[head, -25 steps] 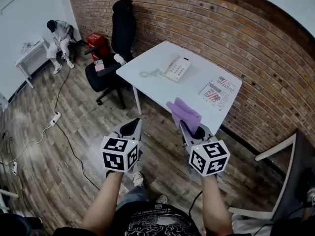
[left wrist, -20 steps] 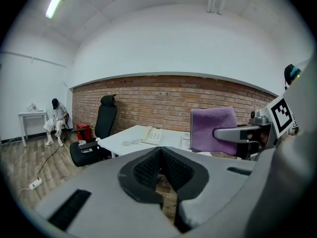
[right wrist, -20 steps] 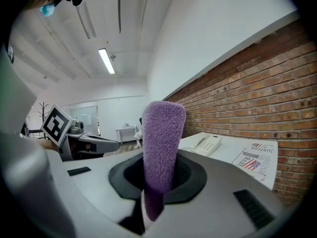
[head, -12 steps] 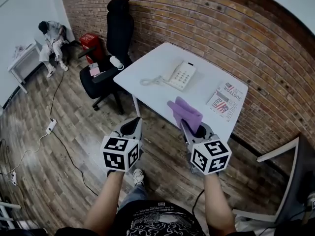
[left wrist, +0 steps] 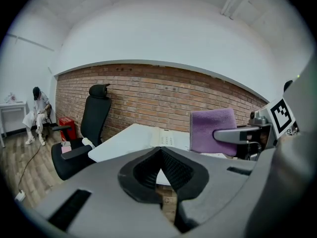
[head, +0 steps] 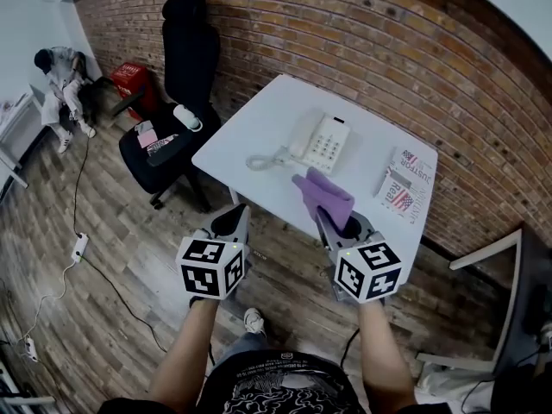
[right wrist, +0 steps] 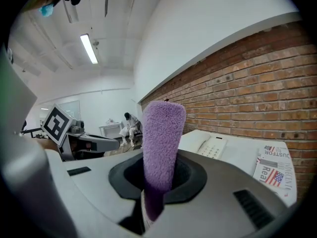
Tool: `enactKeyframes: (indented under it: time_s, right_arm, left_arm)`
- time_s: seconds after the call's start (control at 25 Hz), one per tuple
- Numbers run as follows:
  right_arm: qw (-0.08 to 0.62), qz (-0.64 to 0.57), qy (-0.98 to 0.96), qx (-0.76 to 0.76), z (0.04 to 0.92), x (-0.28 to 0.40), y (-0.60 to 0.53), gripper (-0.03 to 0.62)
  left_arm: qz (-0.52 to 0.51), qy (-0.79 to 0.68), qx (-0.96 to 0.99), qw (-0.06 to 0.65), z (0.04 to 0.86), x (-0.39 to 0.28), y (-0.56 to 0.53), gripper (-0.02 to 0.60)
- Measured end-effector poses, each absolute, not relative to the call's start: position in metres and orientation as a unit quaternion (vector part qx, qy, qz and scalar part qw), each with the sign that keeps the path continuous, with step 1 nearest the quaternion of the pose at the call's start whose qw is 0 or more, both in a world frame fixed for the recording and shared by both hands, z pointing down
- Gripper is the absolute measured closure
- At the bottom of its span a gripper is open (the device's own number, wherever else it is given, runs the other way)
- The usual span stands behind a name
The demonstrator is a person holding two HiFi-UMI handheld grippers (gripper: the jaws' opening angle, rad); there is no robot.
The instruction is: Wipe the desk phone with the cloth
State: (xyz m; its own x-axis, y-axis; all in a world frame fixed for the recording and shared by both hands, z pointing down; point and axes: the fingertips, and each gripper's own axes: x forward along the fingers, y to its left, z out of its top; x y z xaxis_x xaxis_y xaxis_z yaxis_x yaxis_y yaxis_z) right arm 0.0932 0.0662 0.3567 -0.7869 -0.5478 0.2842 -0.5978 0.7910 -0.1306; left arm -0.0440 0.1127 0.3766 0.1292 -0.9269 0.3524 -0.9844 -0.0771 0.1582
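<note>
A white desk phone (head: 322, 141) with a coiled cord (head: 263, 160) lies on the white table (head: 250, 132) ahead of me. My right gripper (head: 332, 221) is shut on a purple cloth (head: 323, 197), which stands up out of its jaws over the table's near edge. The right gripper view shows the cloth (right wrist: 161, 143) upright, with the phone (right wrist: 213, 147) beyond it. My left gripper (head: 231, 224) is shut on nothing and hangs over the floor, short of the table. Its jaws meet in the left gripper view (left wrist: 159, 157), where the phone (left wrist: 166, 140) sits far ahead.
A folded newspaper (head: 404, 184) lies on the table's right end by the brick wall (head: 388, 50). A black office chair (head: 172, 93) stands left of the table. A person (head: 56, 72) sits far left. A cable and power strip (head: 78, 247) lie on the floor.
The table and phone have come nearer to both grippers and shifted in view. Both grippers hold the same pose, the cloth still in the right one.
</note>
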Motion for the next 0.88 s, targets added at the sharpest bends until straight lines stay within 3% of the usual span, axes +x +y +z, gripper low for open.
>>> enactKeyframes:
  time_s: [0.36,0.88]
  right_arm:
    - [0.122,0.103,-0.927,0.340,0.356,0.051,0.038,0.551]
    - [0.131,0.093,-0.907,0.390,0.362,0.068,-0.013,0.551]
  left_arm:
    - [0.077,-0.625,0.755,0.184,0.381,-0.088,0.075,0.580]
    - [0.091,-0.592,0.777,0.191,0.403,-0.094,0.036,0.580]
